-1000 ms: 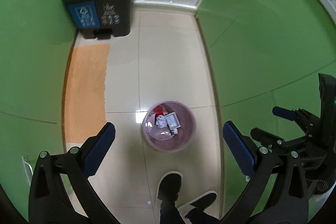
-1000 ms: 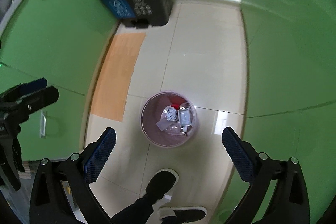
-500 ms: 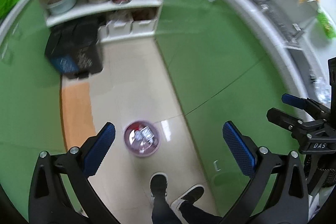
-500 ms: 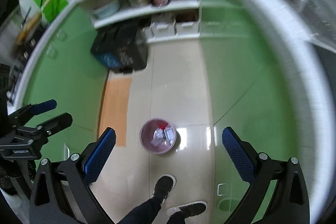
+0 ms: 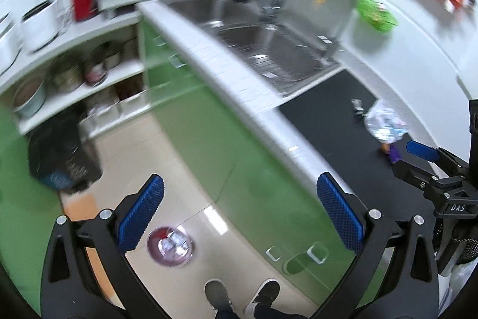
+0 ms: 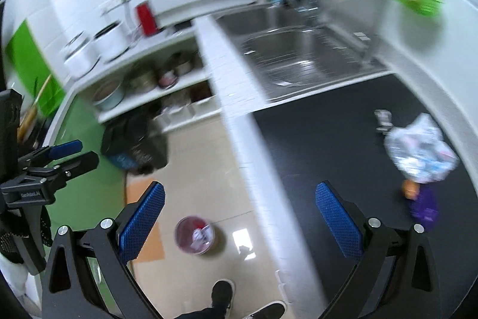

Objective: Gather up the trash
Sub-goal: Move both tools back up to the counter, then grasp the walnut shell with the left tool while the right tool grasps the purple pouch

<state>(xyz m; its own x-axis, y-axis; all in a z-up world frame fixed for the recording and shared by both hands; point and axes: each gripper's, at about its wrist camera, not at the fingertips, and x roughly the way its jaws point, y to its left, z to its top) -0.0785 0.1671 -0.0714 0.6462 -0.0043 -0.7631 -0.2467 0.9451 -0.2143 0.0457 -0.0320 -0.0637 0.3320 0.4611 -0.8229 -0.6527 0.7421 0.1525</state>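
Note:
A crumpled clear plastic bag (image 6: 421,151) lies on the black counter mat (image 6: 313,157) at the right, with a small purple and orange wrapper (image 6: 422,204) just in front of it and a small dark item (image 6: 384,118) behind it. The bag also shows in the left wrist view (image 5: 385,121). A pink waste bin (image 5: 170,247) with trash inside stands on the floor far below; it also shows in the right wrist view (image 6: 195,235). My left gripper (image 5: 240,213) is open and empty above the cabinet front. My right gripper (image 6: 240,214) is open and empty over the counter edge.
A steel sink (image 6: 298,62) with a tap lies beyond the mat. Green cabinets (image 5: 239,157) run under the white counter edge (image 5: 239,85). Open shelves with pots (image 5: 74,71) and a dark pedal bin (image 5: 62,157) stand at the far end. The person's shoes (image 5: 242,298) are below.
Both grippers have risen from low over the pink bin and tilted up and right; the counter, sink and trash on the mat have come into view. Both jaws stayed open.

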